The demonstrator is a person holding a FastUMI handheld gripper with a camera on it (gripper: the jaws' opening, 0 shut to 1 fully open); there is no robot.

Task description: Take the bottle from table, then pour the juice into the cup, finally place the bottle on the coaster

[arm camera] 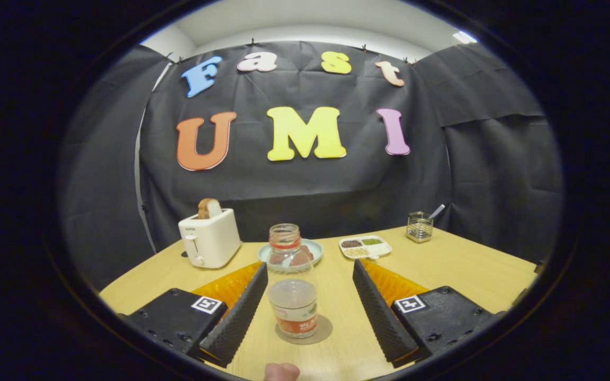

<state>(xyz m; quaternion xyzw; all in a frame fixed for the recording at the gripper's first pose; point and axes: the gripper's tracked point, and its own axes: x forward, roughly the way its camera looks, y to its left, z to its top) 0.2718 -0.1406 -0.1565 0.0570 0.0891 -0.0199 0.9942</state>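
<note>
A clear plastic bottle (293, 286) with no cap, a red ring at its neck and a label low on its body stands upright on a round brown coaster (323, 330) on the wooden table (442, 270). It stands between the two black ribbed fingers of my gripper (309, 267), which is open. The left finger (241, 312) runs close beside the bottle. The right finger (376, 309) is well apart from it. The bottle looks nearly empty.
Just beyond the bottle lies a pale blue plate (313, 248) with reddish-brown pieces. A white toaster (209, 238) with a bread slice stands at the back left. A white divided dish (366, 246) and a wire holder (420, 226) are at the back right. A person's fingertip (281, 372) is below the coaster.
</note>
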